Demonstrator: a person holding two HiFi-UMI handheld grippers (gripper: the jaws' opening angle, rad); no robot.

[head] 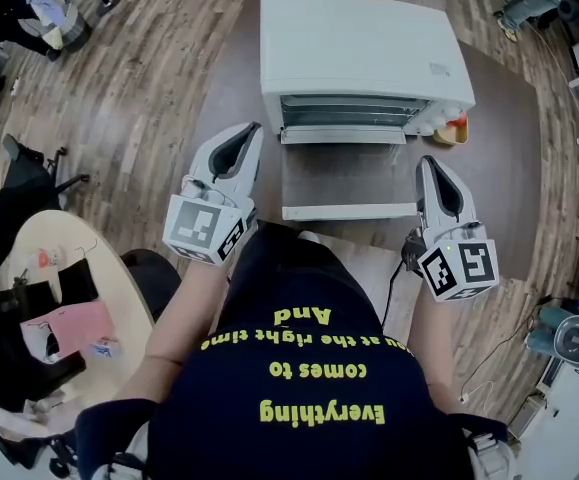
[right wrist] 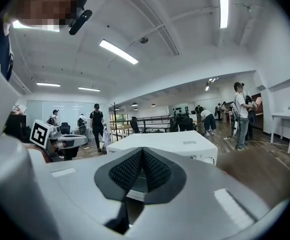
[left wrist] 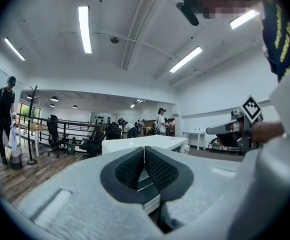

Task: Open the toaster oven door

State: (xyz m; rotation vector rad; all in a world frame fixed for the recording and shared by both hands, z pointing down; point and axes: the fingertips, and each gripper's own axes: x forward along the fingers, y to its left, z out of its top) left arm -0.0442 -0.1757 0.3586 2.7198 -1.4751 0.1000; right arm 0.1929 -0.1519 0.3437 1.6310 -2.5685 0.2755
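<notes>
A white toaster oven point(head: 361, 43) stands on a dark brown table point(head: 504, 168). Its glass door point(head: 347, 176) hangs down flat toward me, with the white handle bar point(head: 349, 211) at the near edge and the rack inside in view. My left gripper point(head: 250, 130) hovers left of the door, shut and holding nothing. To the right of the door, my right gripper point(head: 425, 162) is likewise shut and empty. In the left gripper view the pads point(left wrist: 134, 166) meet in front of the oven point(left wrist: 150, 142). The right gripper view shows shut pads point(right wrist: 155, 170) before the oven point(right wrist: 175, 141).
A small orange and red object point(head: 455, 128) sits by the oven's right side. A round table point(head: 119, 308) with clothes and a black chair point(head: 21, 183) are at my left. A fan point(head: 574, 338) stands on the floor at right. People stand in the room behind.
</notes>
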